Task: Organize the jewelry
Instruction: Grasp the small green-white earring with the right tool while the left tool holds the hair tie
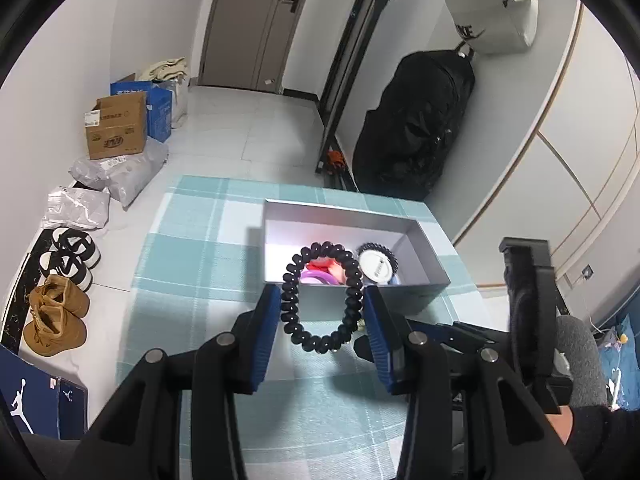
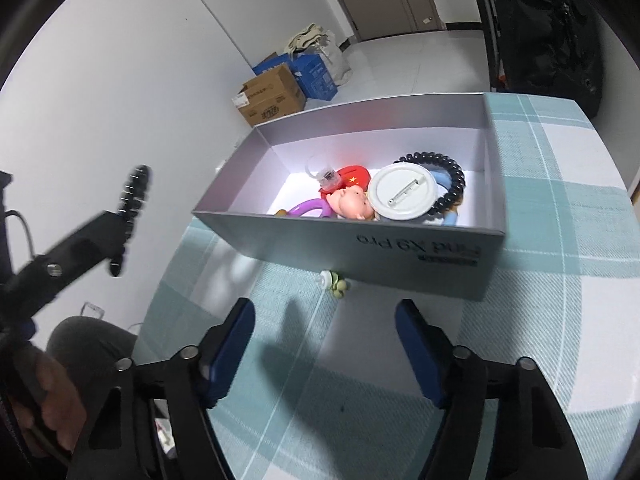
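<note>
My left gripper (image 1: pixel 322 294) is shut on a black spiral hair tie (image 1: pixel 320 298), held upright above the checked cloth just in front of the grey box (image 1: pixel 340 212). The same hair tie (image 2: pixel 134 196) shows edge-on at the left of the right wrist view. Inside the grey box (image 2: pixel 400 248) lie a white round badge (image 2: pixel 402 194), a second black spiral tie (image 2: pixel 450 176), a small doll (image 2: pixel 350 202), a red piece (image 2: pixel 354 176) and a purple ring (image 2: pixel 304 208). My right gripper (image 2: pixel 325 322) is open over the cloth. A small green-and-white trinket (image 2: pixel 335 283) lies beyond its tips, against the box wall.
The table wears a teal checked cloth (image 1: pixel 192 240). On the floor to the left stand a cardboard box (image 1: pixel 116 126), plastic bags (image 1: pixel 120 172) and shoes (image 1: pixel 56 320). A black bag (image 1: pixel 416 128) leans at the wall behind the table. A hand (image 2: pixel 52 392) grips the left tool.
</note>
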A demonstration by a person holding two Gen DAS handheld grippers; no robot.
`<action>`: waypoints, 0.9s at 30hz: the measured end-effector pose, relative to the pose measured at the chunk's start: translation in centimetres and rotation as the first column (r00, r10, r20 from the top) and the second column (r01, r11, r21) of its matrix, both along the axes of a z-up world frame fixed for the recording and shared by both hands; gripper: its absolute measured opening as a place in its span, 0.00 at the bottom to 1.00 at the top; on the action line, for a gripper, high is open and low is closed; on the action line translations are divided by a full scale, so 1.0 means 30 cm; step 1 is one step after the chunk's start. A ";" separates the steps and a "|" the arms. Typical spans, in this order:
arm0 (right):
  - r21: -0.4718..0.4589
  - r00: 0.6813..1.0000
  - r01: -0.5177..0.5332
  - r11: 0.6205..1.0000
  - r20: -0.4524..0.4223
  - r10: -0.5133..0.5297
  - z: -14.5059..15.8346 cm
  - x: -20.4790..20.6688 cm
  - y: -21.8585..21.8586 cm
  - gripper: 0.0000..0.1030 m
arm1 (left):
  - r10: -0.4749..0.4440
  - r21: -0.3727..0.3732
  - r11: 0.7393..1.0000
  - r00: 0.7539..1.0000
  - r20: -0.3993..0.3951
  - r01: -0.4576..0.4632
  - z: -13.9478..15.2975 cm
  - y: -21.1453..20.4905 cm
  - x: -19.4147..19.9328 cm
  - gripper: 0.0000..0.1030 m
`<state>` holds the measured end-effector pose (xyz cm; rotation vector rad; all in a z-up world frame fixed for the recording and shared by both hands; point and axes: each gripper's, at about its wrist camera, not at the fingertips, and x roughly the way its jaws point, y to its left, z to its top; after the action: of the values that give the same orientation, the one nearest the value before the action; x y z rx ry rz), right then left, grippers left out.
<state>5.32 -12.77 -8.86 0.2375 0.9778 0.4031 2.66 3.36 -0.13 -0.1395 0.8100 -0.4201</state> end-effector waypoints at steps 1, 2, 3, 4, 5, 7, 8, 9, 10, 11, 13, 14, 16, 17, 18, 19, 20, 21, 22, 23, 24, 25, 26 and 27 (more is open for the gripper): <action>-0.008 1.000 0.004 1.000 0.003 -0.004 -0.002 0.006 0.008 0.67 | 0.005 0.000 1.000 1.000 0.004 -0.005 0.001 0.007 0.000 0.36; -0.015 1.000 0.006 1.000 0.008 -0.006 -0.004 0.011 0.013 0.66 | 0.008 -0.004 1.000 1.000 0.002 -0.008 -0.002 0.014 0.003 0.36; -0.027 1.000 0.002 1.000 0.019 -0.001 -0.005 0.014 0.024 0.63 | 0.011 -0.009 1.000 1.000 -0.001 -0.011 -0.001 0.021 0.004 0.36; -0.038 1.000 -0.005 0.999 0.027 0.006 -0.002 0.014 0.035 0.61 | 0.020 -0.020 1.000 1.000 -0.007 -0.020 -0.005 0.030 0.012 0.36; -0.055 0.999 -0.016 0.998 0.033 0.018 -0.005 0.016 0.049 0.61 | 0.021 -0.027 0.999 1.000 -0.013 -0.021 -0.005 0.038 0.015 0.36; -0.091 0.998 -0.031 0.995 0.053 0.036 -0.006 0.014 0.075 0.60 | 0.026 -0.041 0.999 0.999 -0.022 -0.027 -0.009 0.045 0.024 0.36; -0.105 0.997 -0.038 0.994 0.057 0.045 -0.006 0.013 0.084 0.60 | 0.027 -0.042 0.999 0.999 -0.021 -0.027 -0.010 0.046 0.025 0.36; -0.124 0.997 -0.040 0.991 0.066 0.048 -0.006 0.011 0.096 0.59 | 0.025 -0.042 0.999 0.999 -0.020 -0.026 -0.010 0.046 0.026 0.36; -0.130 0.996 -0.040 0.991 0.069 0.050 -0.008 0.010 0.099 0.55 | 0.023 -0.044 0.999 1.000 -0.019 -0.023 -0.010 0.046 0.027 0.36; -0.138 0.996 -0.041 0.990 0.072 0.051 -0.009 0.010 0.105 0.52 | 0.021 -0.047 0.999 1.000 -0.018 -0.022 -0.011 0.046 0.026 0.36; -0.174 0.995 -0.030 0.984 0.084 0.046 -0.010 0.007 0.120 0.49 | 0.019 -0.044 0.999 1.000 -0.014 -0.020 -0.007 0.046 0.020 0.36; -0.191 0.995 -0.029 0.981 0.091 0.047 -0.011 0.004 0.129 0.49 | 0.018 -0.043 0.999 1.000 -0.012 -0.018 -0.006 0.046 0.018 0.36; -0.244 0.993 -0.018 0.970 0.110 0.046 -0.015 0.000 0.159 0.44 | 0.017 -0.042 0.999 1.000 -0.007 -0.018 -0.003 0.048 0.016 0.36; -0.270 0.992 -0.010 0.963 0.119 0.044 -0.016 -0.003 0.169 0.42 | 0.017 -0.040 0.999 1.000 -0.003 -0.017 -0.001 0.048 0.014 0.36; -0.292 0.991 -0.002 0.956 0.128 0.041 -0.018 -0.005 0.178 0.39 | 0.017 -0.038 0.999 1.000 -0.002 -0.017 0.000 0.047 0.014 0.36; -0.306 0.990 0.003 0.952 0.134 0.040 -0.019 -0.014 0.185 0.36 | 0.017 -0.037 0.999 1.000 -0.003 -0.018 -0.002 0.046 0.015 0.36; -0.320 0.989 0.007 0.947 0.140 0.040 -0.020 -0.018 0.185 0.35 | 0.017 -0.038 0.999 1.000 -0.005 -0.017 -0.004 0.046 0.017 0.36; -0.335 0.989 0.011 0.942 0.145 0.040 -0.020 -0.020 0.188 0.32 | 0.016 -0.038 0.999 1.000 -0.006 -0.016 -0.005 0.046 0.017 0.36; -0.348 0.988 0.018 0.937 0.147 0.036 -0.023 -0.018 0.191 0.28 | 0.015 -0.034 0.999 1.000 -0.007 -0.016 -0.007 0.044 0.017 0.36; -0.359 0.988 0.025 0.933 0.148 0.031 -0.023 -0.020 0.191 0.27 | 0.015 -0.032 0.999 1.000 -0.007 -0.015 -0.007 0.042 0.017 0.36; -0.366 0.988 0.025 0.930 0.149 0.032 -0.022 -0.022 0.187 0.21 | 0.014 -0.030 0.999 1.000 -0.007 -0.015 -0.008 0.042 0.017 0.36; -0.369 0.988 0.026 0.929 0.149 0.032 -0.023 -0.021 0.187 0.15 | 0.016 -0.028 0.999 1.000 -0.005 -0.016 -0.007 0.041 0.017 0.36; -0.369 0.988 0.030 0.929 0.150 0.028 -0.023 -0.019 0.185 0.13 | 0.016 -0.026 1.000 1.000 -0.005 -0.016 -0.006 0.042 0.017 0.36; -0.355 0.989 0.028 0.934 0.148 0.027 -0.023 -0.019 0.177 0.13 | 0.017 -0.025 1.000 1.000 -0.005 -0.017 -0.006 0.041 0.018 0.36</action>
<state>4.75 -7.46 -9.55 -0.1214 0.8835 0.2323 3.19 4.58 -0.32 -0.1709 0.8077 -0.4142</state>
